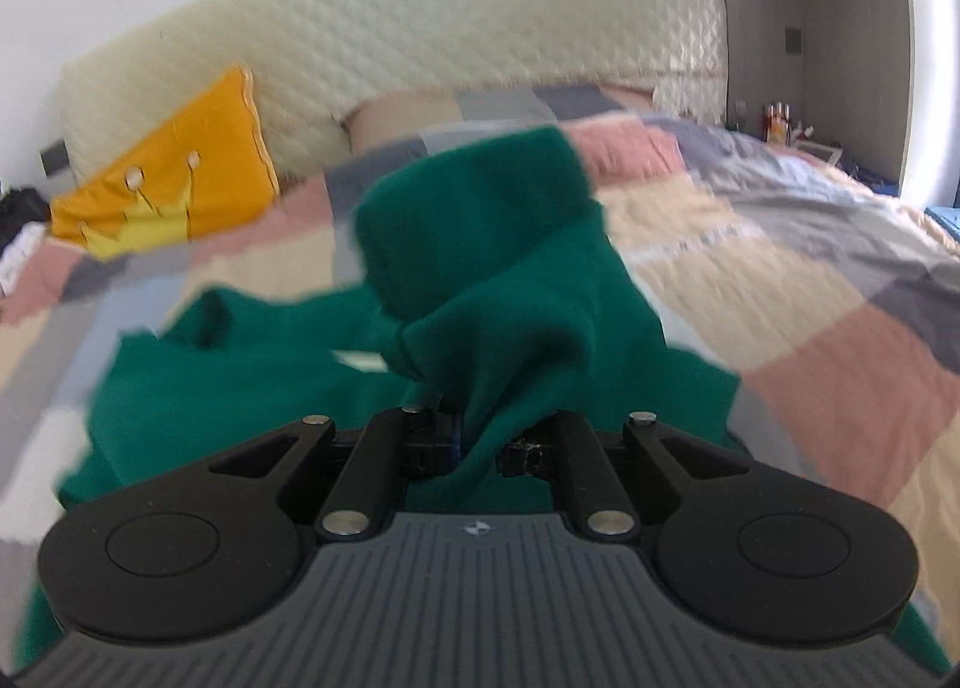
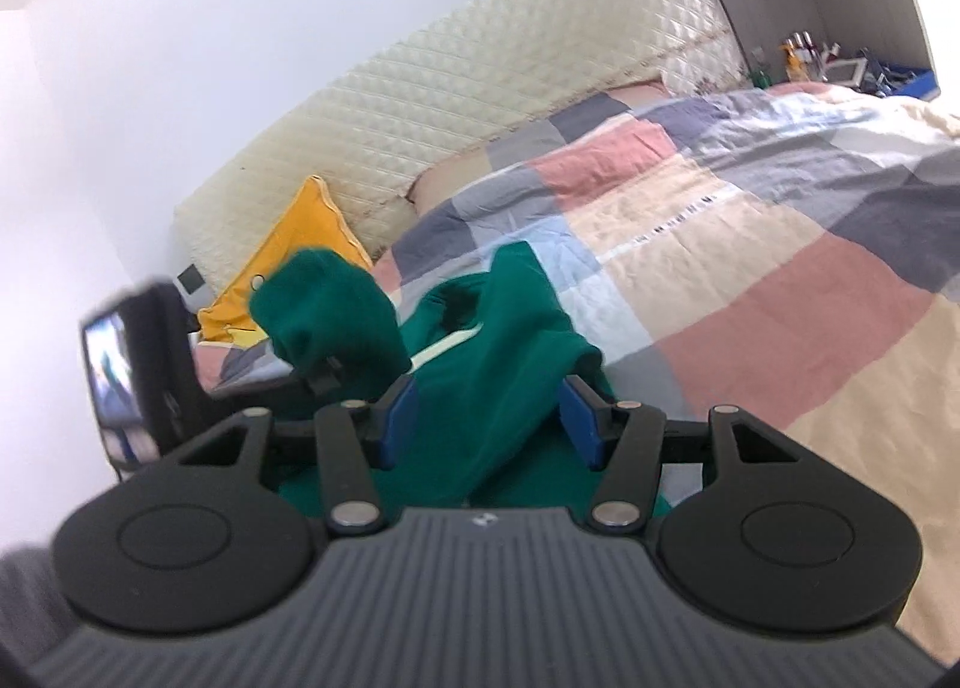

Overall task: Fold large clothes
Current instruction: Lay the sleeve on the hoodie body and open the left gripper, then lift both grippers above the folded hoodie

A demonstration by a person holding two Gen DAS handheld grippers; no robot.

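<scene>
Right now, from the left wrist camera, the left gripper [image 1: 477,436] is pinched tight on a bunch of the green garment [image 1: 480,292], its fingers drawn close with cloth squeezed between them. A cuffed end of the garment stands up above the grip like a stub of sleeve, and the rest of the green cloth spreads out low to the left over the patchwork quilt [image 1: 780,280]. Behind it a yellow cushion [image 1: 174,190] with a crown on it leans against the cream quilted headboard [image 1: 420,39], and a beige pillow [image 1: 408,114] lies at the head of the bed. The picture is a bit blurred. From the right wrist camera, the right gripper [image 2: 489,418] has its blue pads [image 2: 579,415] spread apart, with a fold of the green garment [image 2: 504,352] running up between them; I cannot tell whether the pads touch the cloth. To the left, the left gripper [image 2: 318,382] is seen from the side, lifted and wrapped in a lump of green cloth, with a small lit screen [image 2: 111,376] on its body. The quilt [image 2: 750,280] stretches away to the right, and the yellow cushion [image 2: 300,244] sits against the headboard [image 2: 480,87].
</scene>
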